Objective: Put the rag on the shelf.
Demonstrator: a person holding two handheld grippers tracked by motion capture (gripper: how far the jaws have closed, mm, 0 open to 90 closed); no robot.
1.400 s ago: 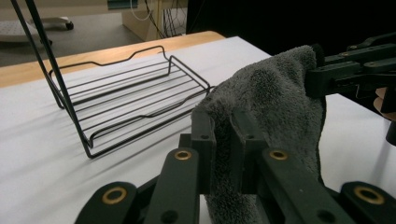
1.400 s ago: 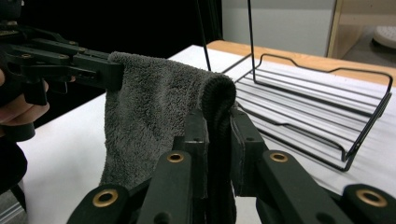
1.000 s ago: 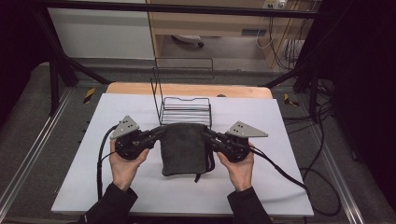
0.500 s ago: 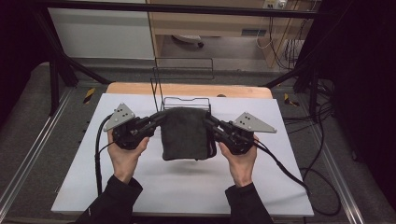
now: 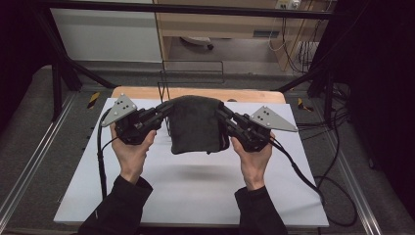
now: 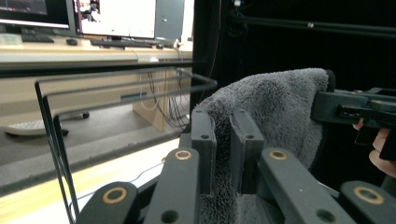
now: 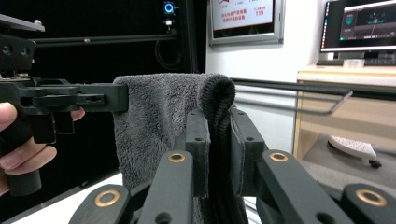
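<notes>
A dark grey folded towel hangs in the air above the white table top, stretched between both grippers. My left gripper is shut on the towel's upper left corner, and in the left gripper view the fluffy towel is pinched between its jaws. On the upper right corner my right gripper is shut; in the right gripper view the folded edge of the towel sits squeezed between its jaws. The towel's lower edge hangs free above the table.
A black wire rack stands at the back of the table, partly hidden behind the towel; its rail is in the left gripper view. A wooden board edge lies behind it. Cables trail from the grippers.
Both grippers have risen with the towel, lifting it off the table; it now hangs between them in front of the wire rack.
</notes>
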